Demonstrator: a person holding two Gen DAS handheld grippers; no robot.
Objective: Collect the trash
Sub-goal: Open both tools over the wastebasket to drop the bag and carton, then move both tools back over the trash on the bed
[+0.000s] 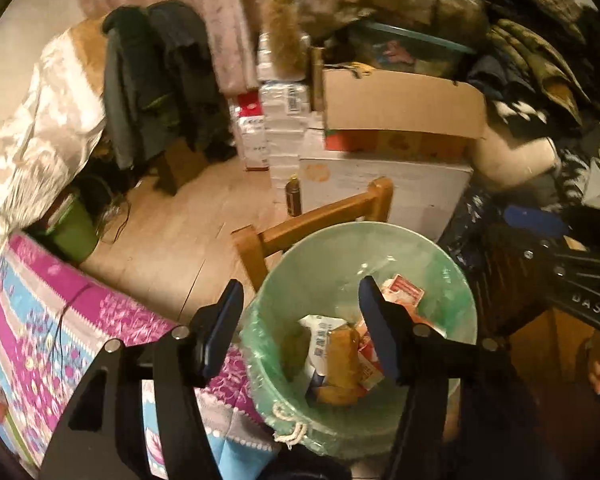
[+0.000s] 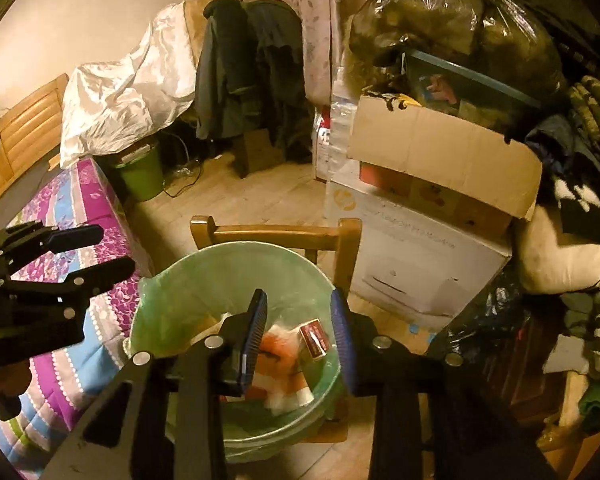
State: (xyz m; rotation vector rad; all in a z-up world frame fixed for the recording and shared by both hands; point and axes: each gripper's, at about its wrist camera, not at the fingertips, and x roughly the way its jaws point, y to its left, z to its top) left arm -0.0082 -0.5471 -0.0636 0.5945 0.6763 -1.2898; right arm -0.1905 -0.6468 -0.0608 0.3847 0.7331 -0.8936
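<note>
I have both grippers over the green-lined bin, which sits on a wooden chair beside the bed with the purple quilt. My left gripper has its fingers spread fairly wide with nothing between them; my right gripper has its fingers parted more narrowly, also empty. The trash is already down in the bin: a small red box, white and orange wrappers and a brownish lump I can't identify. My worry is the perch. The bin looks light and stands high on that chair, so if either set of fingers catches the loose liner or the rim as I pull away, I'd expect it to tip and spill. The two grippers are also close together, so a careless swing could knock one into the other
</note>
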